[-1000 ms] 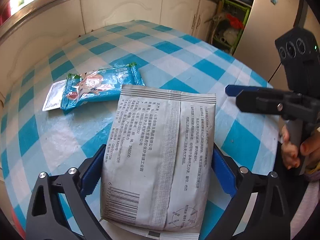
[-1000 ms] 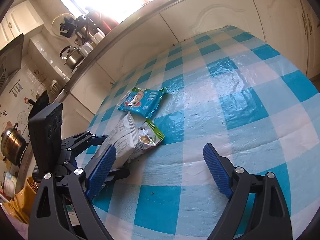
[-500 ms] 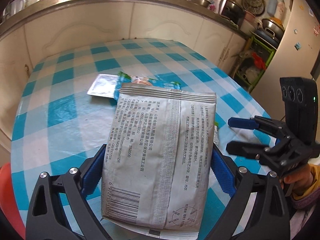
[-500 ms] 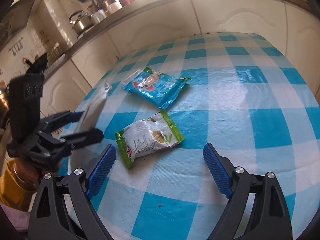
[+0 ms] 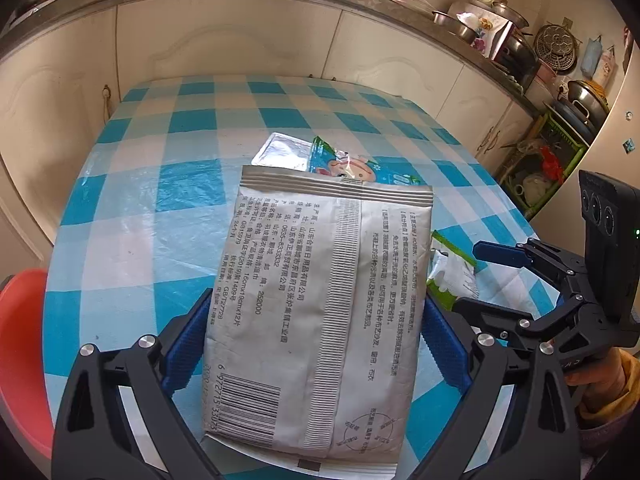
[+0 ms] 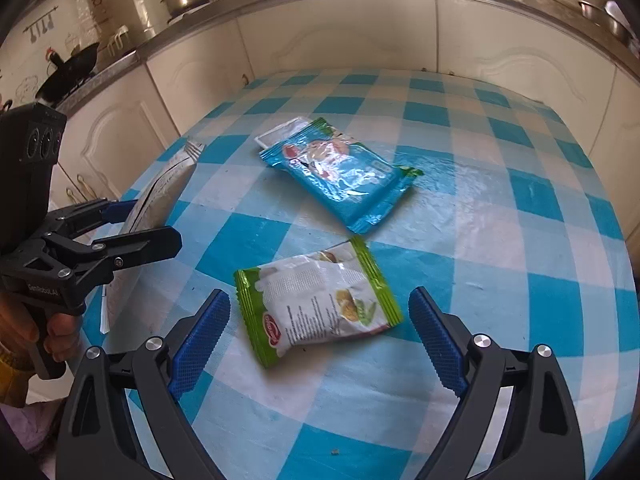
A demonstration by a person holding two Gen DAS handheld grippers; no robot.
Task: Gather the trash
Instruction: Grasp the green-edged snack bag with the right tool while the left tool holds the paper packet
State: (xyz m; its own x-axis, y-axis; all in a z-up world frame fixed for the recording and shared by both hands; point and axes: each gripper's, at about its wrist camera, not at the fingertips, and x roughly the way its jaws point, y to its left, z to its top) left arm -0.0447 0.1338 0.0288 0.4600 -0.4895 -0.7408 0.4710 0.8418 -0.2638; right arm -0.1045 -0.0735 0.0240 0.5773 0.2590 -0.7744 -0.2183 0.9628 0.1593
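Note:
My left gripper (image 5: 316,340) is shut on a large silver wrapper (image 5: 320,304) with printed text and a barcode, held above the table's left edge; it shows edge-on in the right wrist view (image 6: 160,200). A green and white snack wrapper (image 6: 316,300) lies flat on the checked tablecloth between the fingers of my open right gripper (image 6: 320,332), which hovers just in front of it. A blue snack wrapper (image 6: 340,172) lies further back, overlapping a small silver packet (image 6: 280,132). The green wrapper (image 5: 452,276) peeks out right of the silver one in the left wrist view.
The round table (image 6: 520,240) has a blue and white checked cloth. A red bin (image 5: 20,344) sits low at the left beside the table. Cream kitchen cabinets (image 5: 240,40) curve behind. A green rack (image 5: 548,152) with dishes stands at the right.
My left gripper has carried the silver wrapper back and to the left, off the table's middle. My right gripper has closed in on the green wrapper, which now lies between its open fingers.

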